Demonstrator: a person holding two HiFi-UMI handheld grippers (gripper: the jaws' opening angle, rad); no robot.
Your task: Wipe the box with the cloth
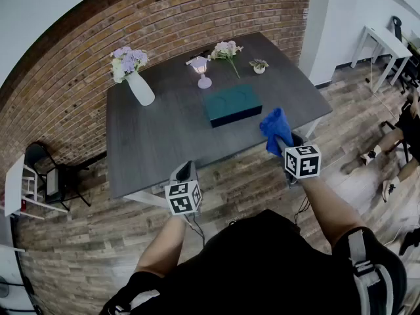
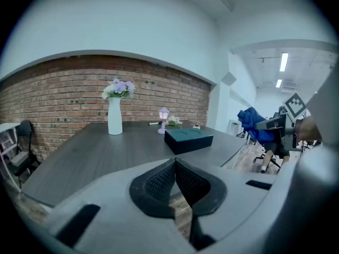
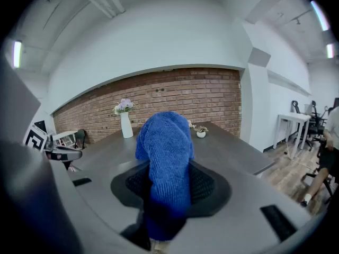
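Observation:
A dark teal box lies flat on the grey table, right of centre; the left gripper view shows the box ahead and to the right. My right gripper is shut on a blue cloth, held above the table's near right edge, short of the box. In the right gripper view the cloth stands bunched between the jaws and hides the box. My left gripper hangs at the table's front edge, shut with nothing in it, jaws meeting.
A white vase of purple flowers stands at the back left. A small lamp, a flower sprig and a tiny pot line the back. Brick wall behind; chair left; seated person right.

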